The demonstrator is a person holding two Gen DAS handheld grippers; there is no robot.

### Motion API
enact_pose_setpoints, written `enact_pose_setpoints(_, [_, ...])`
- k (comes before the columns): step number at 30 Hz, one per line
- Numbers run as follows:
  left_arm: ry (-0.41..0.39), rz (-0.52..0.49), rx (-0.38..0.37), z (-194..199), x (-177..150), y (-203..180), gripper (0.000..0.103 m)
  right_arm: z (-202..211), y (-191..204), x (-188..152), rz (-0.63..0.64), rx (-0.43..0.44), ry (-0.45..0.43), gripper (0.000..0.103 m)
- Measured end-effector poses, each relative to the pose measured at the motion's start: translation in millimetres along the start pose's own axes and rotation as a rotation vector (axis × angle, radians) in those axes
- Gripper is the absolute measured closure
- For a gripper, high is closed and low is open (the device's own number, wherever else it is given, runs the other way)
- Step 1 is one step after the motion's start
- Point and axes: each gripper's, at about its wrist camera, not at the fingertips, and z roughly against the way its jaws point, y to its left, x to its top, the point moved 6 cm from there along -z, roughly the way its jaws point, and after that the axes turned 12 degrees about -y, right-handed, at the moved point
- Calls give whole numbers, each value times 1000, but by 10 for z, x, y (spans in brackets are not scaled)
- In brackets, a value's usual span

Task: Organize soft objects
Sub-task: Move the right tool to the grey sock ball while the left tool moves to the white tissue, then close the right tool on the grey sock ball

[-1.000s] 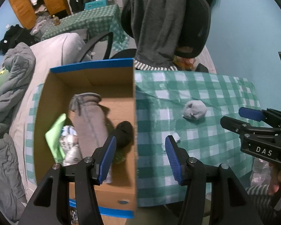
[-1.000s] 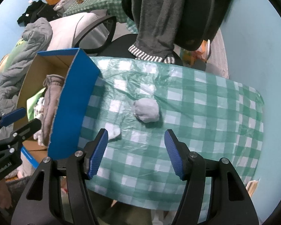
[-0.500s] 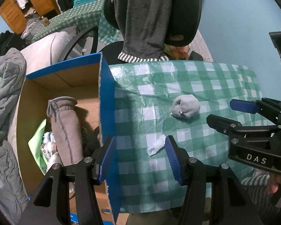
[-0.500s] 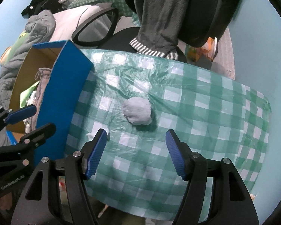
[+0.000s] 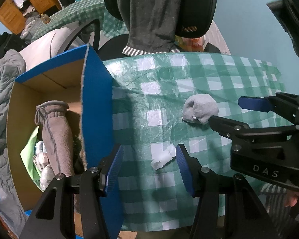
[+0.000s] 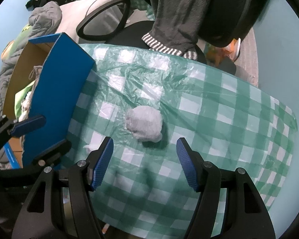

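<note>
A grey balled sock (image 6: 144,124) lies on the green checked tablecloth (image 6: 219,123); it also shows in the left wrist view (image 5: 201,110). My right gripper (image 6: 144,159) is open and empty, just in front of the sock. A small white scrap (image 5: 163,158) lies on the cloth between the tips of my open, empty left gripper (image 5: 148,164). A blue cardboard box (image 5: 96,107) at the left holds a rolled grey-brown garment (image 5: 55,135) and other soft items.
An office chair with a dark grey garment (image 6: 181,10) draped over it stands behind the table. Heaped bedding (image 5: 2,91) lies left of the box. The light blue wall (image 6: 285,49) closes the right side.
My left gripper has moved right, from over the box to over the tablecloth near the white scrap. My right gripper has moved closer to the grey sock. Both stay open.
</note>
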Motion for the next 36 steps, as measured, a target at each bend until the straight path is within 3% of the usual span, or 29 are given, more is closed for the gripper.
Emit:
enact_pose_setpoints(15, [35,-5,32,-311,-10,-4,47,-363,-23,11,21,12,59,36])
enact_pose_setpoints(25, [15,-52,50,-319,-26,-35,44,-516,28,-33,32,17,82,37])
enact_pose_setpoints(26, [14,-55,49,-317,-27,-36,44,-522,33,-43,30,19,84,38])
enact_pose_setpoints(28, [15,-59,46,-317,-29,-37,44,-539,39,-59,30,19,93,55])
enact_pose_setpoints(31, [14,-55,45,-313,-27,-44,44,-563,25,-92,34,8,110,72])
enact_pose_setpoints(36, [14,-49,34,-286,-44,-52,44,-506,-9,-126,22,11,91,81])
